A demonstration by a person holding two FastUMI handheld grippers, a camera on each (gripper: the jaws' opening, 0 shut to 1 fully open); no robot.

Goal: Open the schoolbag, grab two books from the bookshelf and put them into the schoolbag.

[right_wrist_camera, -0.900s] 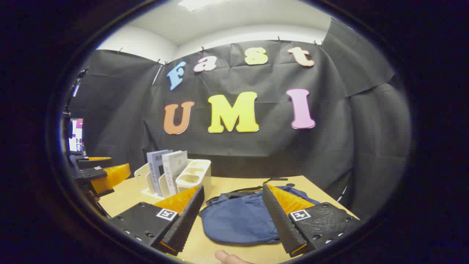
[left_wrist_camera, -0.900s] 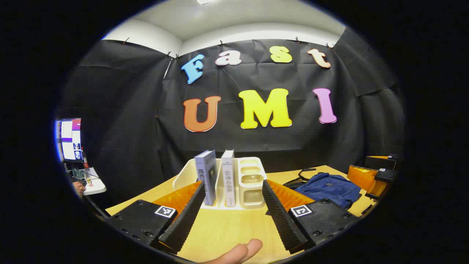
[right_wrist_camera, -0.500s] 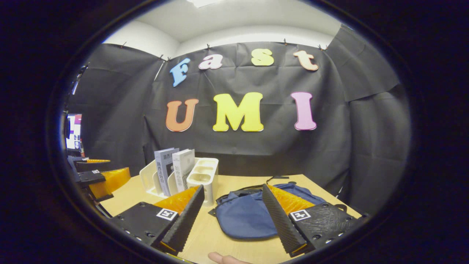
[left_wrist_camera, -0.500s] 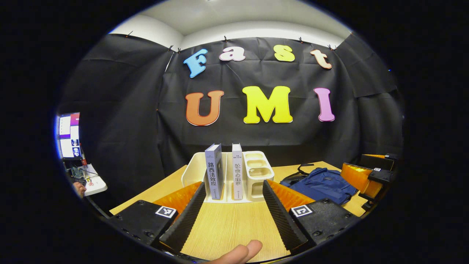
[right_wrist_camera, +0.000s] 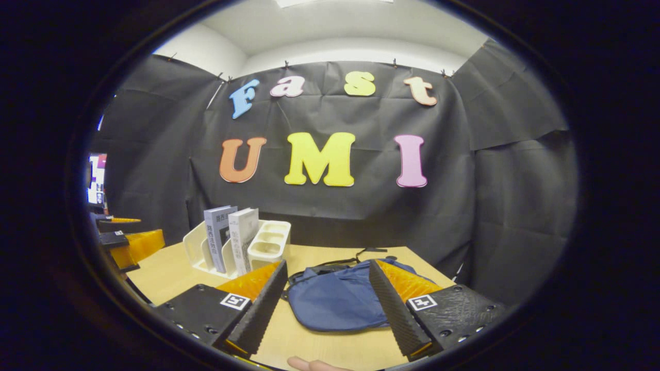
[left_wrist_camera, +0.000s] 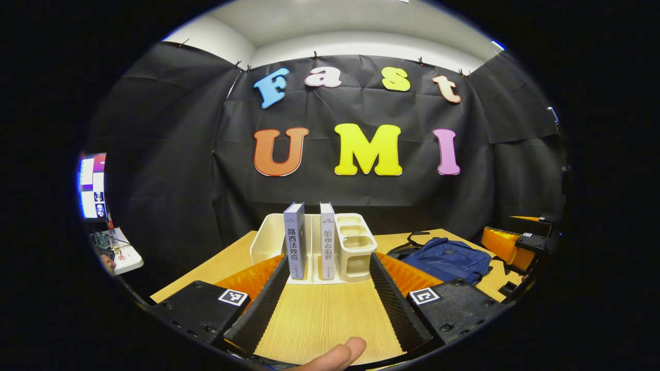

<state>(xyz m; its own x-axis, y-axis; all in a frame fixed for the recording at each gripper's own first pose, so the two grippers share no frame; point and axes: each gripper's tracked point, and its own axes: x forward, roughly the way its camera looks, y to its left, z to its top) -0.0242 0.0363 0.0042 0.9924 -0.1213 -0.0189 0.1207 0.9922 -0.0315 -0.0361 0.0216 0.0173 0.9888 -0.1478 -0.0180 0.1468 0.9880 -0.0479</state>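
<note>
- My left claw (left_wrist_camera: 327,309) is spread wide over the bare wooden tabletop (left_wrist_camera: 319,324), holding nothing, and it faces the cream bookshelf (left_wrist_camera: 268,242).
- Two books stand upright in that bookshelf: a grey-blue book (left_wrist_camera: 295,239) on the left and a white book (left_wrist_camera: 327,239) just beside it, with the shelf's small open compartments to their right.
- My right claw (right_wrist_camera: 327,312) is also spread wide and holds nothing; it hangs just above the near edge of the blue schoolbag (right_wrist_camera: 335,301).
- The schoolbag lies flat on the tabletop, right of the bookshelf, and I can't tell whether its zip is open.
- A fingertip (left_wrist_camera: 335,355) shows at the bottom of the left gripper view.
</note>
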